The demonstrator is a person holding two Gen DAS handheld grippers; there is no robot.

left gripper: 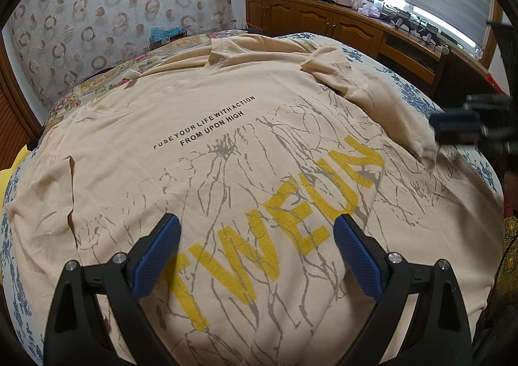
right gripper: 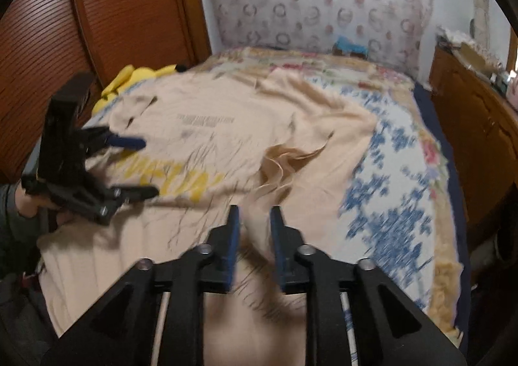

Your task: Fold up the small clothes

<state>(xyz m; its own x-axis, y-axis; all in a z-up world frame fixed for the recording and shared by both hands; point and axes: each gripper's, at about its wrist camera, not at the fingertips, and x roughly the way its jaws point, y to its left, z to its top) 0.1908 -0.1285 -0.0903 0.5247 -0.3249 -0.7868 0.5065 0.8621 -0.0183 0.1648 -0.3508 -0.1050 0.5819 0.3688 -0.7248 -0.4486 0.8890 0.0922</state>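
Right wrist view shows the right gripper (right gripper: 254, 214) with jaws narrowly parted, no cloth visibly pinched, just behind the rumpled sleeve (right gripper: 291, 155) of the beige T-shirt (right gripper: 200, 113). Left gripper (left gripper: 257, 230), jaws spread wide and holding nothing, hovers over the print. Shirt lies flat on the floral bedspread (right gripper: 398, 191), collar away; nothing blocks the sleeve.

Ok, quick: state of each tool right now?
Left tool: open, holding nothing, over the T-shirt.
Right tool: narrowly open, nothing clamped; T-shirt fabric lies beneath the gap.
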